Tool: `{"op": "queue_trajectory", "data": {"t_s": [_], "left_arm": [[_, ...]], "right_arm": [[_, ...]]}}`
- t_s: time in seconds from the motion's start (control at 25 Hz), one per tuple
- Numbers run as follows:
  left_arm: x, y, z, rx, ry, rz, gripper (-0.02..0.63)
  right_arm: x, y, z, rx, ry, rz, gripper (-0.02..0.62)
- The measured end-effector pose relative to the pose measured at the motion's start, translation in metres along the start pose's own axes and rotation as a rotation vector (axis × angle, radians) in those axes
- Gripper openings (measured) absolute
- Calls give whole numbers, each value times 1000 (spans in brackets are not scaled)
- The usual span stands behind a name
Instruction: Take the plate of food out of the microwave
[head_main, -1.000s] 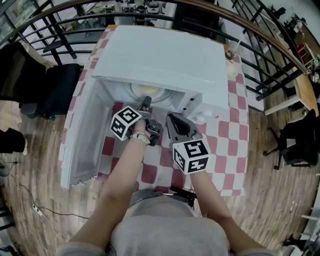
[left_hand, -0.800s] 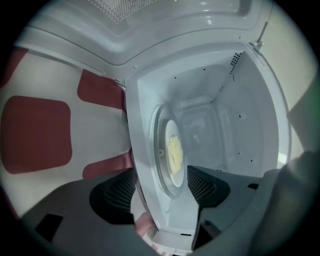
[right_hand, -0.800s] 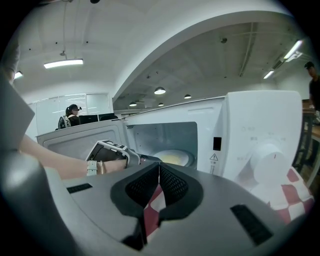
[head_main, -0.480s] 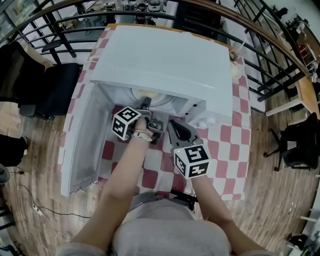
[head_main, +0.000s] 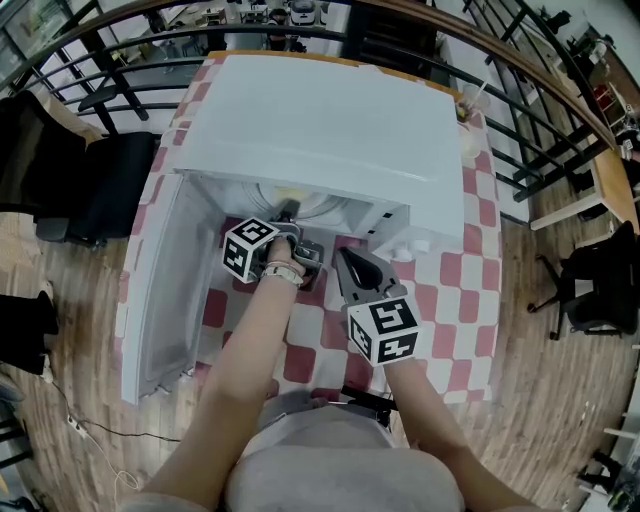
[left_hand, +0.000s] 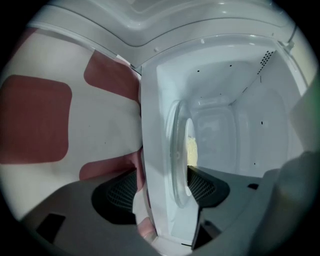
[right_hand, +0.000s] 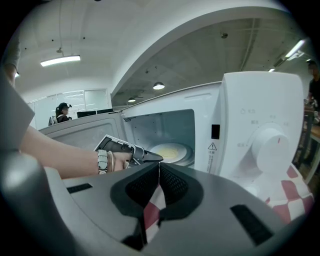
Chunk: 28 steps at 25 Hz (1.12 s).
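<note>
A white microwave (head_main: 320, 120) stands on the checked table with its door (head_main: 165, 280) swung open to the left. Inside lies a glass plate (right_hand: 172, 150) of yellow food (left_hand: 191, 150); the head view shows only its front rim (head_main: 297, 198). My left gripper (head_main: 286, 213) reaches into the mouth of the oven, turned on its side. It is open, and its pads (left_hand: 120, 192) stand either side of the plate's rim (left_hand: 179, 150) and the oven's front sill. My right gripper (head_main: 342, 256) hangs before the control panel, shut on nothing (right_hand: 159, 172).
The red and white checked cloth (head_main: 440, 290) covers the table. A round dial (right_hand: 270, 142) sits on the panel right of the cavity. A cup with a straw (head_main: 463, 105) stands at the table's back right corner. A black chair (head_main: 110, 180) is beside the table's left edge.
My left gripper has edged a little deeper toward the plate. The right gripper has stayed almost where it was. The head view has shifted slightly.
</note>
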<state>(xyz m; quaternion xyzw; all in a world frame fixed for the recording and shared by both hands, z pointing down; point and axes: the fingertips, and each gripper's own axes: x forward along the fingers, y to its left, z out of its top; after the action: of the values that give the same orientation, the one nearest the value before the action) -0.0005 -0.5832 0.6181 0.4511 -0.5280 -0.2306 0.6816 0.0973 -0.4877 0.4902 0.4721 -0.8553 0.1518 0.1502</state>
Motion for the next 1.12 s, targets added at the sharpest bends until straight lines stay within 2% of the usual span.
{"op": "queue_trajectory", "data": {"t_s": [0.12,0.28,0.48,1.0,1.12], "left_arm": [[-3,-1,2,0,-9,-1,296],[-9,-4,3,2,-15,-2,239],[-14,-4,2,0,-20,-3,224],[-31,-9,0,4,-20,-9,77],[-32,-11,0,5,-19,-13,60]], "right_arm": [[-2,1,0,-2,-2,0,26],[-6,2,0,-3,-3,-3,26],[-11,4,0,-10,-3,4,27],[-20,10,3,-15,-20,5,28],[-22,11,3,-17,-21,4,26]]}}
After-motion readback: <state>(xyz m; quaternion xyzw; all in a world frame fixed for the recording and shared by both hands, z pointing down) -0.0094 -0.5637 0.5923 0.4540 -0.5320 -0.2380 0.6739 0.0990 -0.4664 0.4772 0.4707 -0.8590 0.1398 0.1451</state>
